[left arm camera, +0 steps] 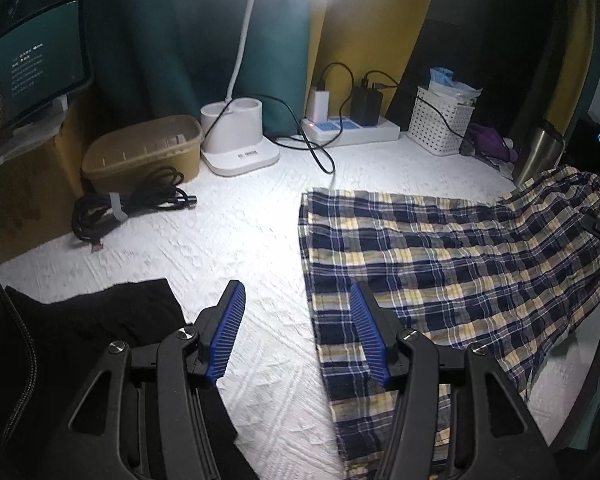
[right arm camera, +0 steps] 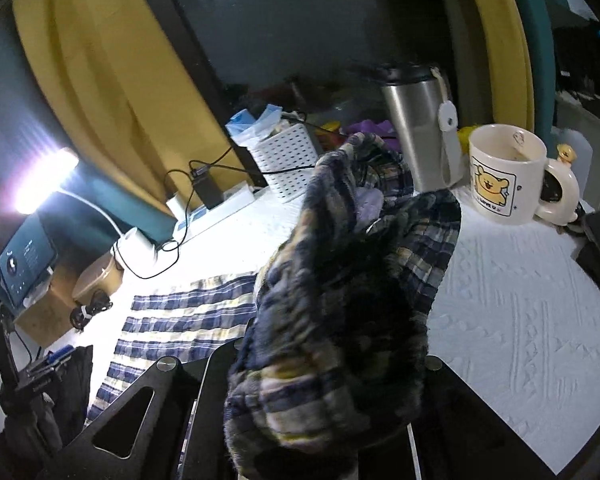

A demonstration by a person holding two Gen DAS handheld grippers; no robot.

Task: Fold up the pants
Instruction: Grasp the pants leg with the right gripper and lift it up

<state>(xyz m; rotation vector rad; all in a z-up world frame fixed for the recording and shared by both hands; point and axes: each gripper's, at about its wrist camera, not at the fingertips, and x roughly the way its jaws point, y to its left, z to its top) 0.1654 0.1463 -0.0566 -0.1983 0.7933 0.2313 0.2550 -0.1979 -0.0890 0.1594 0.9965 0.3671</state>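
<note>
Plaid pants [left arm camera: 440, 256] in navy, yellow and white lie spread on the white table cover [left arm camera: 240, 240], legs toward me. My left gripper [left arm camera: 296, 286] is open just above the table; its blue-padded right finger [left arm camera: 366, 328] hovers over the pants' left edge and nothing sits between the pads. In the right wrist view my right gripper [right arm camera: 332, 364] is shut on a bunched, lifted part of the pants [right arm camera: 340, 300], at the waist end. That fabric hangs over the fingers and hides them. The flat part of the pants [right arm camera: 188, 320] stretches away to the left.
A black garment [left arm camera: 92, 320] lies at the left. At the back stand a brown tub [left arm camera: 144, 152], a coiled cable [left arm camera: 128, 204], a lamp base [left arm camera: 236, 136], a power strip [left arm camera: 352, 128] and a white basket [left arm camera: 440, 124]. A steel flask [right arm camera: 416, 128] and a mug [right arm camera: 504, 172] stand near the lifted cloth.
</note>
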